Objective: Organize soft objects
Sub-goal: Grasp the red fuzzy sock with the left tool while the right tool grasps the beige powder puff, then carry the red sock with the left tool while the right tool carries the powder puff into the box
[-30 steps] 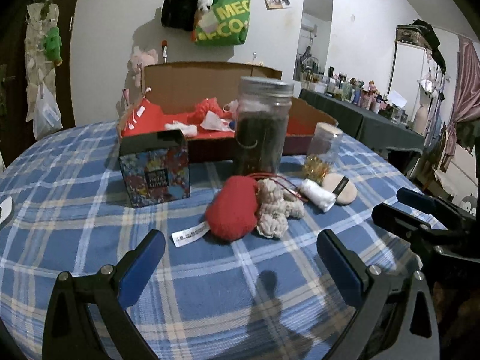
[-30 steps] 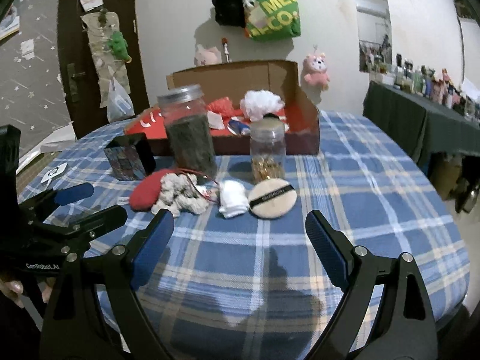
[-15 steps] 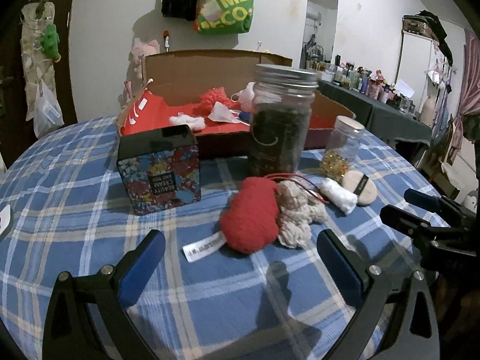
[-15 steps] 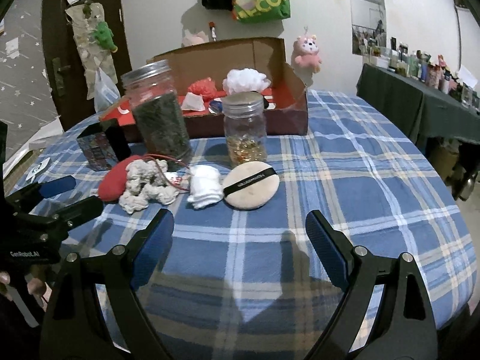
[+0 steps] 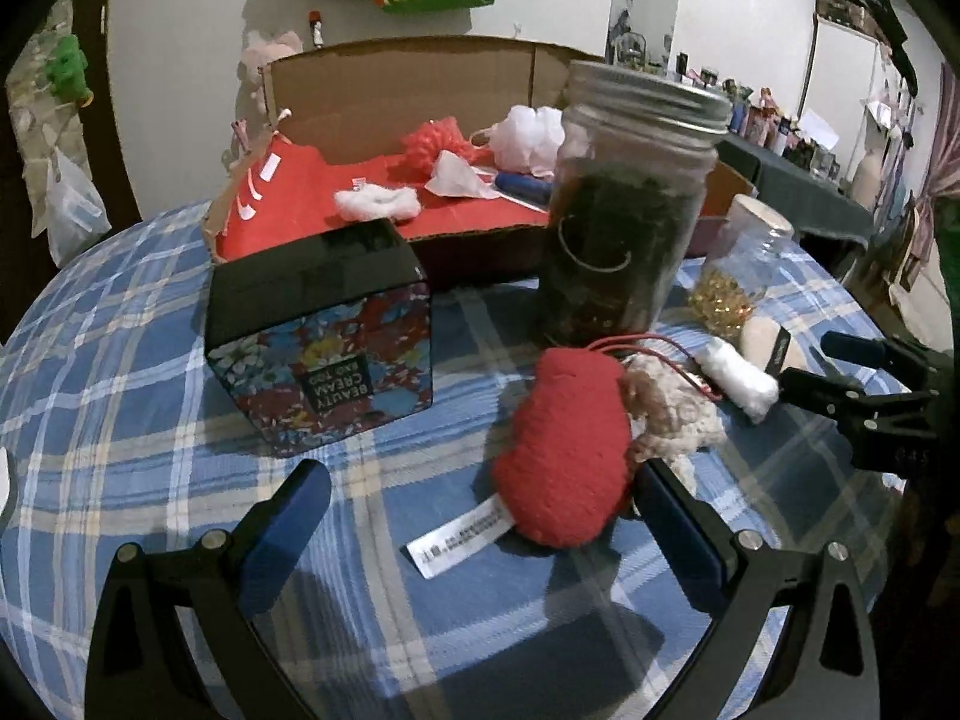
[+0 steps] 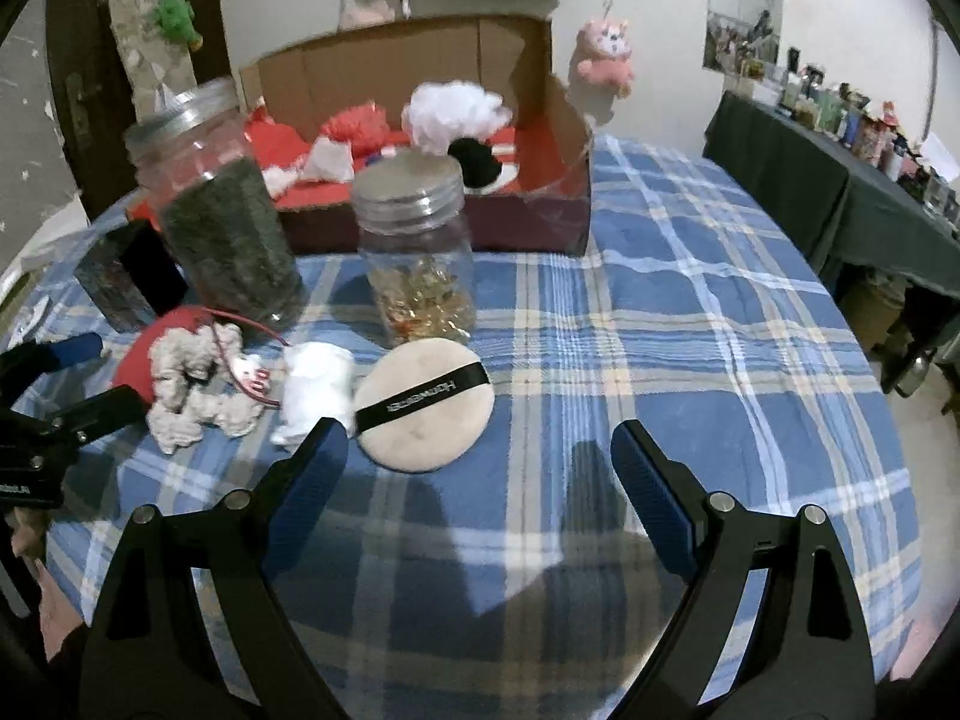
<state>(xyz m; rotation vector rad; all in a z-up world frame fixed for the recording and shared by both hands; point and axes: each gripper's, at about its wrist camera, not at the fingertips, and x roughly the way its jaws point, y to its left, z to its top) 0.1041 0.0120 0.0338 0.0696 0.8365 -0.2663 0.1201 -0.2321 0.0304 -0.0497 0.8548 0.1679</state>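
Blue pads frame my view on both sides; my left gripper [image 5: 480,510] stands released, its jaws spread wide, with the red plush [image 5: 567,450] lying just ahead, close against the right-hand pad but not pinched; my right gripper [image 6: 477,471] is likewise released and grasps nothing, its left pad just beside the round powder puff [image 6: 426,405] and the white cotton wad [image 6: 315,387]. I judge both are lined up this way so each can take a separate soft piece from the near edge of the table [image 6: 690,330]; the plush for the left, the puff or the wad for the right.

Outward from there, a cream knitted piece [image 5: 675,414] rests against the plush, a thin red cord running over it, so a careless squeeze could drag both; the plush's white label [image 5: 459,540] trails toward me on the checked cloth.

Behind the soft things stand the hard ones, and they crowd the way: the tall jar [image 5: 624,210] of dark contents right behind the plush, the small jar [image 6: 417,264] of gold bits behind the puff, the floral box [image 5: 324,342] to the left. Beyond them, toward the far edge, the open cardboard box [image 5: 408,84] with its red lining already holds white and red fluffy items; that looks like the destination, and I would have to lift over the jars to reach it.
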